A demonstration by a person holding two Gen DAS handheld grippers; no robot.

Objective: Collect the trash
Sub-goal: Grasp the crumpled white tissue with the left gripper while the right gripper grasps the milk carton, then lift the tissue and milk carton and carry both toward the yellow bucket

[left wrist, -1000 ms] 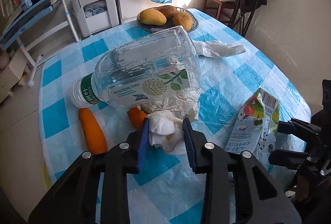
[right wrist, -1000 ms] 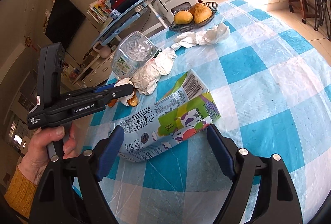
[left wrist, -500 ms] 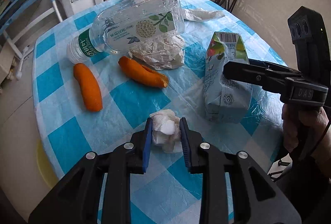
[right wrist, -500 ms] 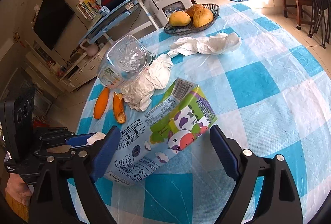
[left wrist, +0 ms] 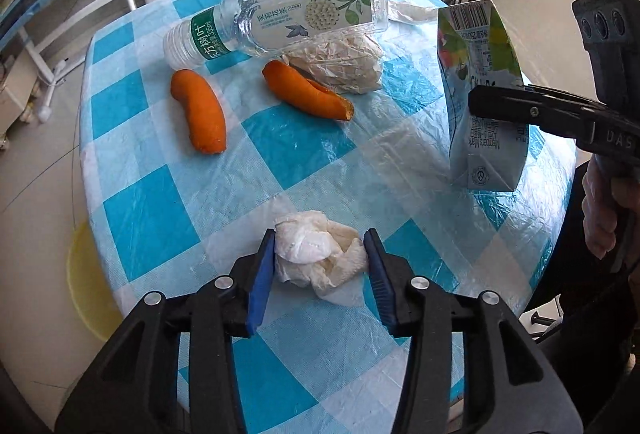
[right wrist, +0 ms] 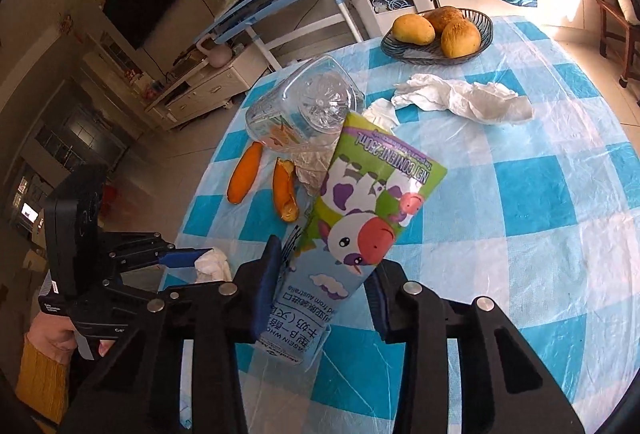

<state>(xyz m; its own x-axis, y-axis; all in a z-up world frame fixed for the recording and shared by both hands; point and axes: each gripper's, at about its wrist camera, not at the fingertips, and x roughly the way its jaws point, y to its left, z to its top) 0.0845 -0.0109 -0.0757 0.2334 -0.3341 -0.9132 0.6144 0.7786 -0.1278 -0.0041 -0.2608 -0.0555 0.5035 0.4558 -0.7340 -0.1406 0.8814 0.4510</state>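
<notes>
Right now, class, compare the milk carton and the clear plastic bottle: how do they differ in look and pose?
The milk carton is opaque printed card, boxy, with a cartoon cow; the plastic bottle is see-through with a green and white label. The carton is held upside down and tilted in the right gripper; the bottle lies on its side on the table, ungripped. Both are drink containers.

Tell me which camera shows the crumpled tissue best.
The left wrist view: the tissue lies whole between the left gripper, whose jaws have just been opening and look clear of it. In the right wrist view only a small edge shows behind that gripper.
</notes>
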